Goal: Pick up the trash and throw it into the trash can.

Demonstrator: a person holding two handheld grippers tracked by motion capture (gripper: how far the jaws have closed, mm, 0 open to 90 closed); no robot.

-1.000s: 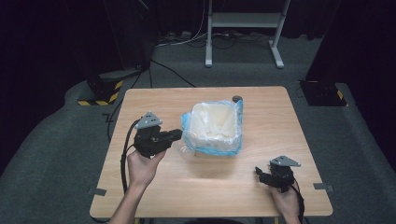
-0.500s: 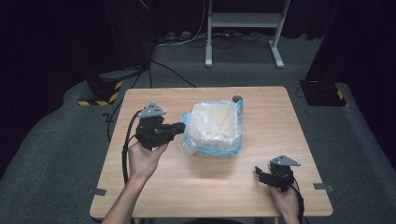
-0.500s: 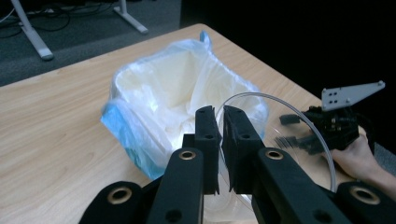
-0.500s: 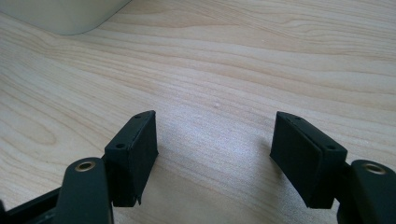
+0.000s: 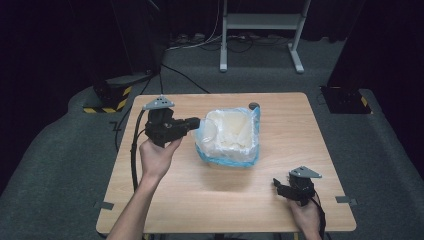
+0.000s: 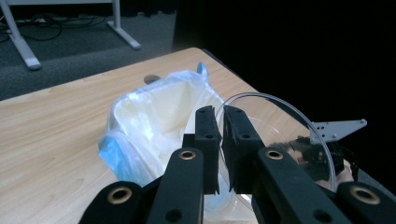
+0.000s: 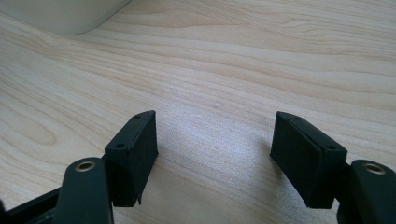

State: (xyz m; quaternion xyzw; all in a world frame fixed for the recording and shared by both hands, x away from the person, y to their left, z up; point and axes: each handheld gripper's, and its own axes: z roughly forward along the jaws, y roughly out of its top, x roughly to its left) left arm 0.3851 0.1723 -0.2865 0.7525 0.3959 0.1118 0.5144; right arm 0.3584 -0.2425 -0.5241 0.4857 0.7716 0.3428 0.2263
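Observation:
A white bin lined with a clear and blue plastic bag (image 5: 230, 135) (image 6: 154, 116) stands in the middle of the wooden table (image 5: 200, 200). My left gripper (image 5: 195, 122) (image 6: 221, 112) is held above the table at the bag's left edge, shut on the rim of a clear round dish (image 6: 280, 121). The dish stands on edge between the jaws, over the bag's near side. My right gripper (image 5: 277, 184) (image 7: 215, 126) rests low on the table near the front right corner, open, with bare wood between its fingers. The bin's corner (image 7: 70, 14) lies ahead of it.
A small dark round thing (image 5: 254, 105) sits at the table's far edge behind the bin. Grey tape marks (image 5: 102, 205) lie at the table's sides. On the floor beyond are a white stand (image 5: 260, 30), cables and a yellow-black striped block (image 5: 107, 102).
My left hand has risen and moved away from me, bringing the dish up to the bag's left edge. The right gripper has stayed where it was.

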